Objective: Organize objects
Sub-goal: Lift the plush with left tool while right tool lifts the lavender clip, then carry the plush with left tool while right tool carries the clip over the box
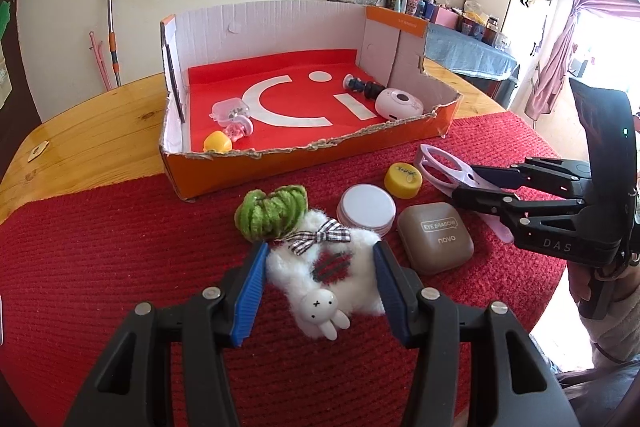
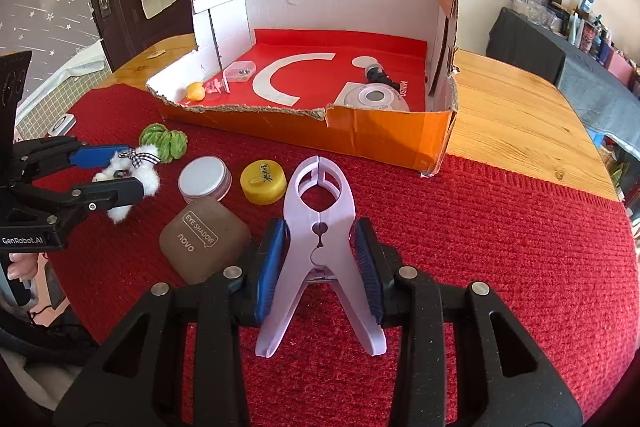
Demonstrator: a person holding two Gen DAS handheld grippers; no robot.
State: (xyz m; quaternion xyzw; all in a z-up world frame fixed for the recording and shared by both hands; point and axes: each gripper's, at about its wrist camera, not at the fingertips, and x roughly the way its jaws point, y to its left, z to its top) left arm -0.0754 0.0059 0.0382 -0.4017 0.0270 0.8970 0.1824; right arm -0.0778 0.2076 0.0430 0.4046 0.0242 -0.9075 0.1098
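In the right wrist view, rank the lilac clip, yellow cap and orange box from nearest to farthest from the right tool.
1. Lilac clip: between the right tool's pads, gripped.
2. Yellow cap: ahead on the red mat, slightly left of the clip's tip.
3. Orange box: beyond the cap, at the mat's far edge.

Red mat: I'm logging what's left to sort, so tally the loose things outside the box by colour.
White: 2, plush, round tin
Green: 1, scrunchie
Yellow: 1, cap
Brown: 1, eyeshadow case
Lilac: 1, clip
Total: 6
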